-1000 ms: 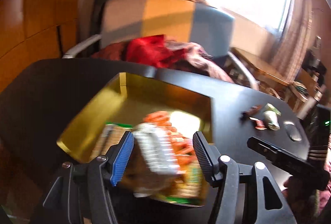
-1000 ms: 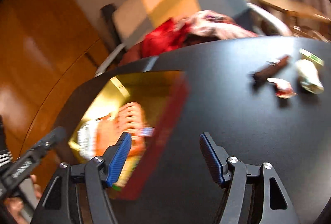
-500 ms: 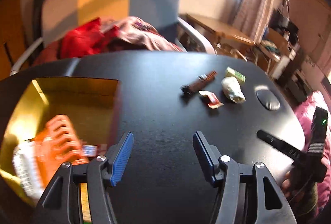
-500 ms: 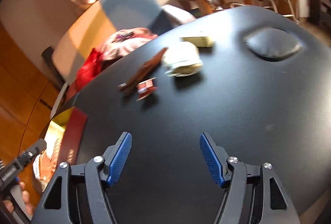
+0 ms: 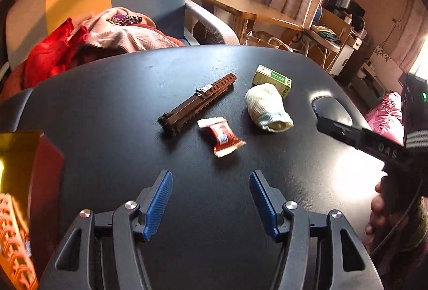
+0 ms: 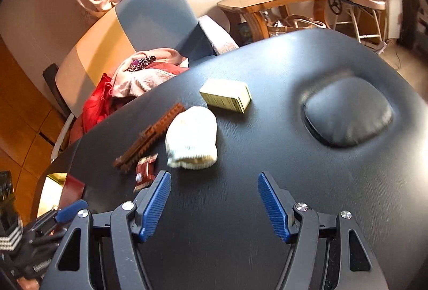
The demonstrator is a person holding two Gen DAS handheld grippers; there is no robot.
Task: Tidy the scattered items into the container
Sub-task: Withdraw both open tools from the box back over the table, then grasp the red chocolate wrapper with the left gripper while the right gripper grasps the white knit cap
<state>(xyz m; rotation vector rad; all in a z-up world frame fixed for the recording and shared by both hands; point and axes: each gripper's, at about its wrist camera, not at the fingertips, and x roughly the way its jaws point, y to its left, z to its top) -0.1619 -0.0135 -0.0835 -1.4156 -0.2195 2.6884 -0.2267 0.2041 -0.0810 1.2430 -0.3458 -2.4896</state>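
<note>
While both grippers hover empty, jaws spread, wrapper (image 5: 221,136) lies at 12 o'clock of left gripper (image 5: 211,203), long axis 11-to-5; right gripper (image 6: 214,205) farther.

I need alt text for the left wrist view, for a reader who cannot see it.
The open, empty left gripper points at four items on a black table: brown toothed bar, red wrapper, cream sock, green box. A red container sits at left.

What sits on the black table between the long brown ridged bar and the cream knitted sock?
The red crinkled snack wrapper lies in the gap between the bar and the sock, slightly nearer the camera. The left wrist view shows it best.
</note>
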